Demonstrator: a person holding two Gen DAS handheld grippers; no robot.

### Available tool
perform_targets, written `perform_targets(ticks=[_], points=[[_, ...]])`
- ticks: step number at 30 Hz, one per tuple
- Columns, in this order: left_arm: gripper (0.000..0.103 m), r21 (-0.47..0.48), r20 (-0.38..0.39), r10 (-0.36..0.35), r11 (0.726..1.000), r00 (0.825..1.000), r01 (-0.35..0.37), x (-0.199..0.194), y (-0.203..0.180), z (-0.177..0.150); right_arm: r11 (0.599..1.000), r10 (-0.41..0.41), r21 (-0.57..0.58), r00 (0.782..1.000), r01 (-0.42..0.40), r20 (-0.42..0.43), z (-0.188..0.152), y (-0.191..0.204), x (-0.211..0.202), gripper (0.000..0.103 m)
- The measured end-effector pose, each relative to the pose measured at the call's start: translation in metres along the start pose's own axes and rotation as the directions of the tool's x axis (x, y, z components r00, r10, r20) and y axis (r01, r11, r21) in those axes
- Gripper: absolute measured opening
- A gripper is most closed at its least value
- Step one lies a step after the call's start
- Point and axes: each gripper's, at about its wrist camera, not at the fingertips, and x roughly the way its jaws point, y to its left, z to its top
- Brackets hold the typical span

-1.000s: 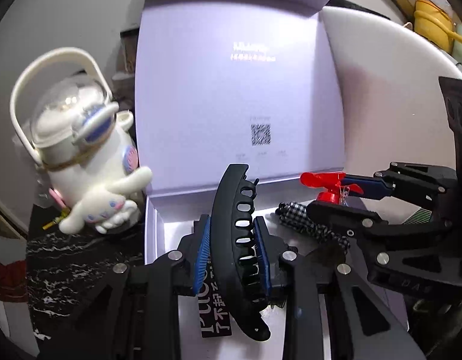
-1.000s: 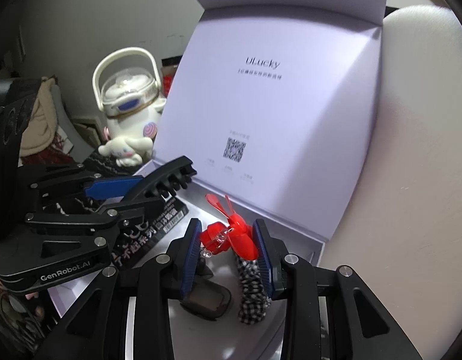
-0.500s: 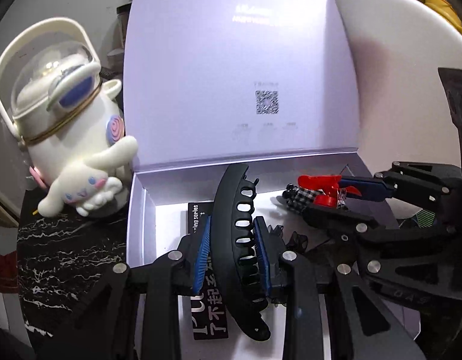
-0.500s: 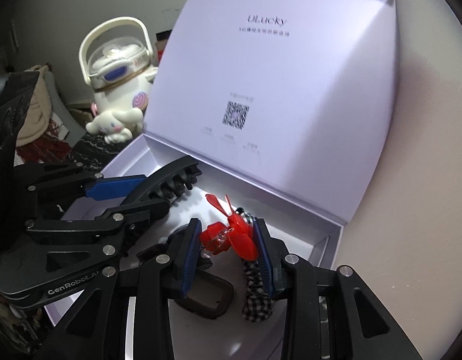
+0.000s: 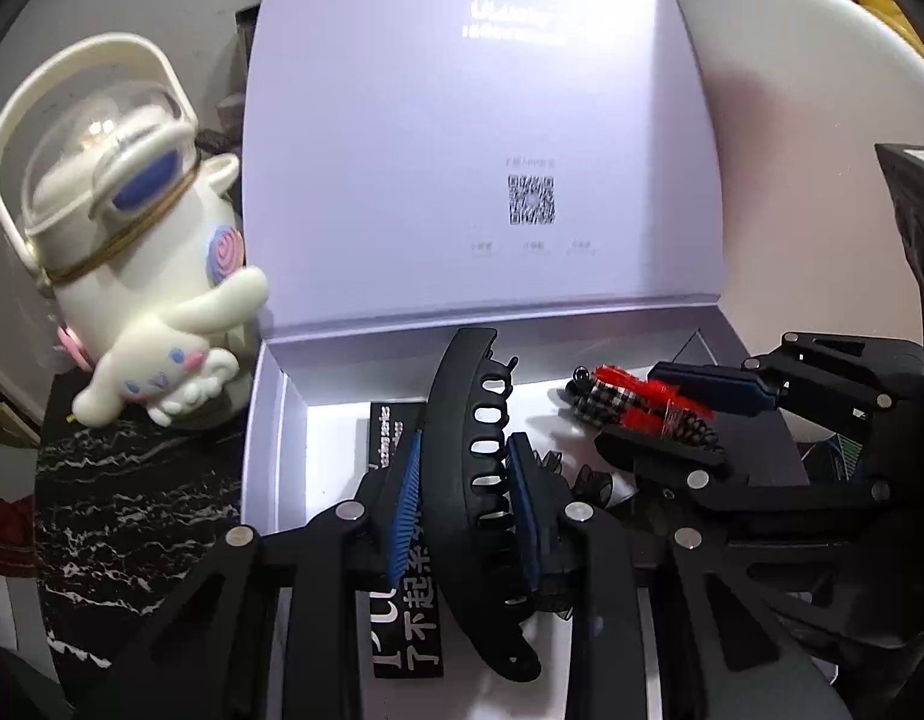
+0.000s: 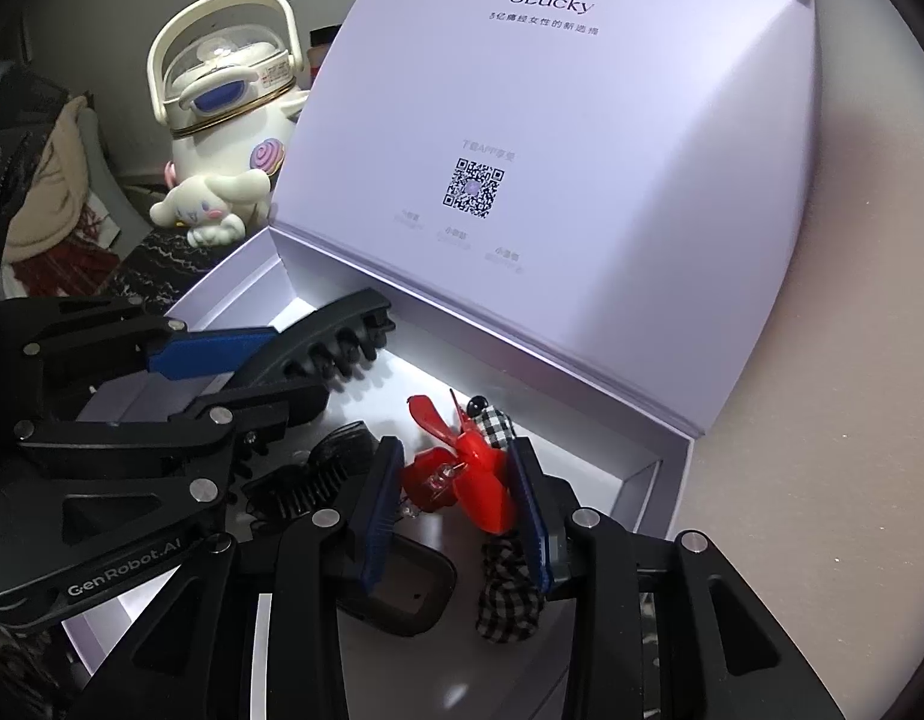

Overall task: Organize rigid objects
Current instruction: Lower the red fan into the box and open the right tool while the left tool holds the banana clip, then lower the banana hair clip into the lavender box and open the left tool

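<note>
My left gripper [image 5: 465,486] is shut on a long black hair clip [image 5: 462,414], held just above the floor of an open lavender box [image 5: 270,420]. It also shows in the right wrist view [image 6: 342,330]. My right gripper [image 6: 456,492] is shut on a red hair clip [image 6: 468,462], low inside the box [image 6: 666,480] on its right side, seen blurred in the left wrist view [image 5: 648,396]. A checked scrunchie [image 6: 504,588], a small black claw clip [image 6: 318,474] and a dark case [image 6: 408,594] lie in the box.
The box lid [image 6: 522,138] stands upright behind. A white cartoon kettle-shaped bottle [image 5: 120,228] stands left of the box on a black marble top [image 5: 132,504]. A black label card [image 5: 396,438] lies in the box. A white rounded surface [image 6: 834,300] is at the right.
Both grippers moved forward and down into the box with their clips still held. The red clip now sits near the checked scrunchie.
</note>
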Motion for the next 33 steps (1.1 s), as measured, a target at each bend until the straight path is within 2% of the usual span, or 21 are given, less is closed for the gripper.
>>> perform_targets(ticks=[6,10,13,17,24,27,33], points=[[0.028,-0.019,0.026,-0.010,1.000,1.000,0.010,-0.012,0.006,-0.001,1.000,0.005,0.008,1.000,-0.005,0.015,0.001,0.003,-0.004,0.037],[0.028,-0.048,0.036,-0.019,0.999,0.999,0.020,-0.019,0.013,-0.002,1.000,-0.008,0.020,1.000,0.007,0.019,0.001,0.002,-0.009,0.048],[0.028,-0.071,0.017,0.035,0.997,0.999,-0.034,-0.022,0.016,-0.001,1.000,-0.022,0.015,1.000,0.022,0.020,0.001,0.003,-0.012,0.051],[0.028,-0.059,0.026,0.077,0.995,0.997,-0.076,-0.030,0.023,-0.002,0.999,-0.049,0.004,0.998,0.049,0.031,0.001,0.004,-0.020,0.060],[0.030,-0.062,0.052,0.106,0.993,0.993,-0.103,-0.060,0.022,0.000,0.997,-0.079,0.011,0.995,0.079,0.063,0.001,0.006,-0.039,0.063],[0.030,-0.066,0.059,0.101,0.993,0.993,-0.097,-0.069,0.026,-0.003,0.998,-0.066,0.013,0.995,0.065,0.079,-0.001,0.007,-0.048,0.064],[0.032,-0.074,0.074,0.139,0.988,0.988,-0.134,-0.095,0.028,-0.006,0.998,-0.070,0.011,0.993,0.069,0.098,-0.006,0.006,-0.066,0.064]])
